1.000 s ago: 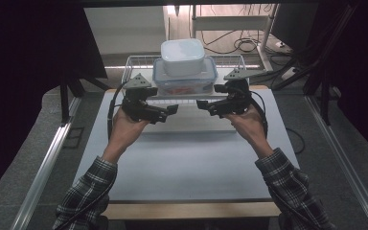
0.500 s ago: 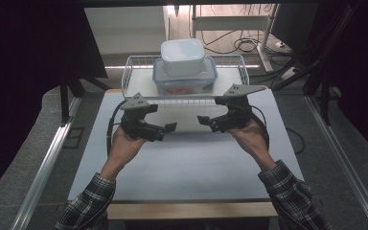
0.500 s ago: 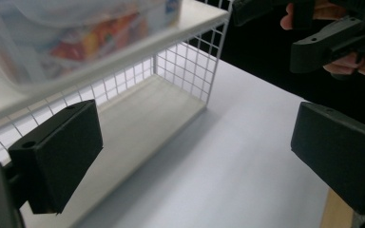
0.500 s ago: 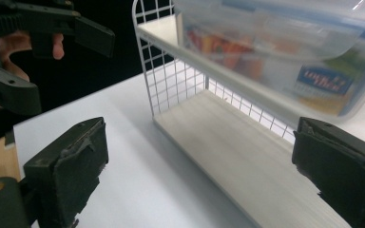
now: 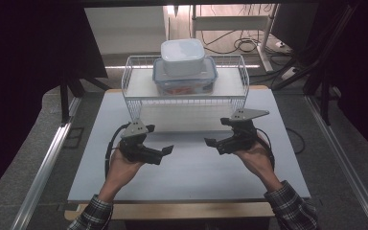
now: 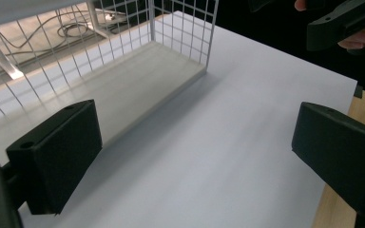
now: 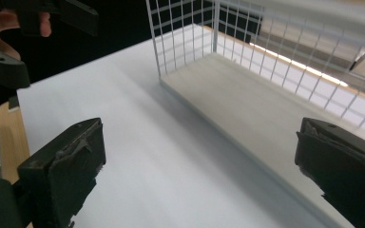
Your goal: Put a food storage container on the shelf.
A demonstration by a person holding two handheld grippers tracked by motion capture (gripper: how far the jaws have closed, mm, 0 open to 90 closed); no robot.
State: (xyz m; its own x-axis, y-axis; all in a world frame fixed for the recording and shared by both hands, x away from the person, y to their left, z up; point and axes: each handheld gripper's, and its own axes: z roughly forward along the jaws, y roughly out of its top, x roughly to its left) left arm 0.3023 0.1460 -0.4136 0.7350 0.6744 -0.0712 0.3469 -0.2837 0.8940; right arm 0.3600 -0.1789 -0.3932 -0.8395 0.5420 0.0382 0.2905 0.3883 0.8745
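Since a second earlier, both hands had drawn back from the wire rack (image 5: 134, 103) toward the near side of the table (image 5: 187, 177), leaving the stacked containers on top of it. The left gripper (image 5: 165, 151) hovered over the bare table with its jaws spread wide and nothing between them; in the left gripper view the rack's corner lay ahead of the jaws and to their left. The large lidded container (image 5: 184, 81), with the smaller white container (image 5: 182, 56) set on top of it, stood on the rack well beyond both pairs of jaws. The right gripper (image 5: 212, 142) likewise had its jaws wide apart and empty, the rack ahead and to their right. The retreat suggested that the stacking was finished, or that a fresh approach was being prepared.
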